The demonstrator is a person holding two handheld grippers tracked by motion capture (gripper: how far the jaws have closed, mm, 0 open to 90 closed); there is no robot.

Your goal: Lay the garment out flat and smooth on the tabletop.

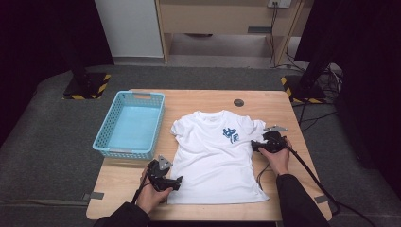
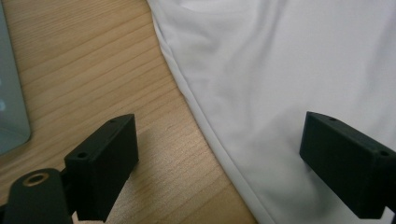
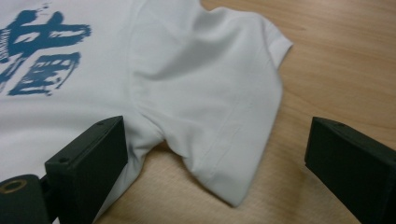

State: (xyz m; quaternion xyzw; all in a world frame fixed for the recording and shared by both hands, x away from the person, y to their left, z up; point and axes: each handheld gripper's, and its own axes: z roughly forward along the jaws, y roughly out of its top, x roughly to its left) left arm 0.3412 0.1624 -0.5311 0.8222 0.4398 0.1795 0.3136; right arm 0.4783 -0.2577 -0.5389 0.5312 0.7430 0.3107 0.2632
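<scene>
White T-shirt [image 1: 215,158] lying flat and face up in the middle of the surface [image 1: 203,99], neck toward 12 o'clock, hem toward 6 o'clock. Blue print [image 1: 231,135] on the chest. Short sleeves spread out, soft folds along the side seam. At 7 o'clock of the shirt, left gripper [image 1: 178,182] with jaws spread wide over the shirt's edge [image 2: 205,126], holding nothing. At 3 o'clock, right gripper [image 1: 254,144] with jaws spread wide around the sleeve [image 3: 224,107], not squeezing it. Blue basket [image 1: 105,130] at 9 o'clock, just beside the shirt.
</scene>
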